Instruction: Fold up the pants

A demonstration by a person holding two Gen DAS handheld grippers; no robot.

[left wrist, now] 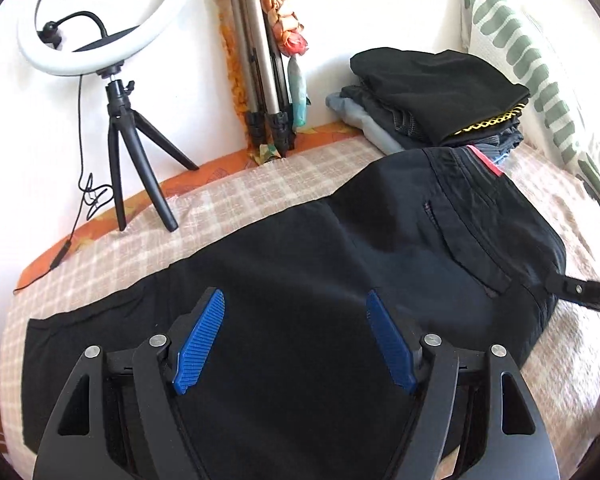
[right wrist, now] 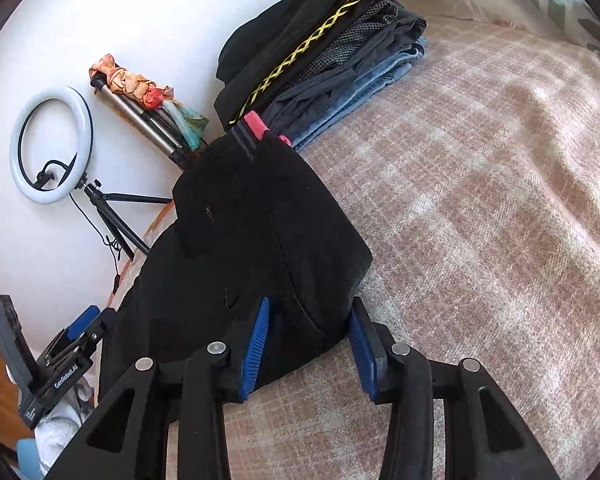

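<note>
Fig. — Black pants (left wrist: 300,248) lay lengthwise on the checked blanket (right wrist: 480,200), already halved leg-on-leg by my reading, waistband end w/ red tag toward the stack of folded clothes (left wrist: 432,108) at the wall.

Step in hand, as I judged it: the next cross-fold, hem end over to waistband. To do it well I'd take both layers at the hem, one gripper per corner, lift just clear of the blanket, carry over in one flat sweep, match edges, then smooth; pinching only the top layer would skew the fold.

L: left gripper (left wrist: 296,340) hovered above mid-pants, jaws spread wide, nothing betw. the blue pads; cloth lay below and ahead of them, hem end off to the left of that view.

R: right gripper (right wrist: 310,348) sat at the waist-end near corner, jaws parted. The corner lay betw. the pads; left pad was against the cloth, possibly touching (dark fabric, hard to tell), right pad stood beside the edge over blanket, not pressing.
</note>
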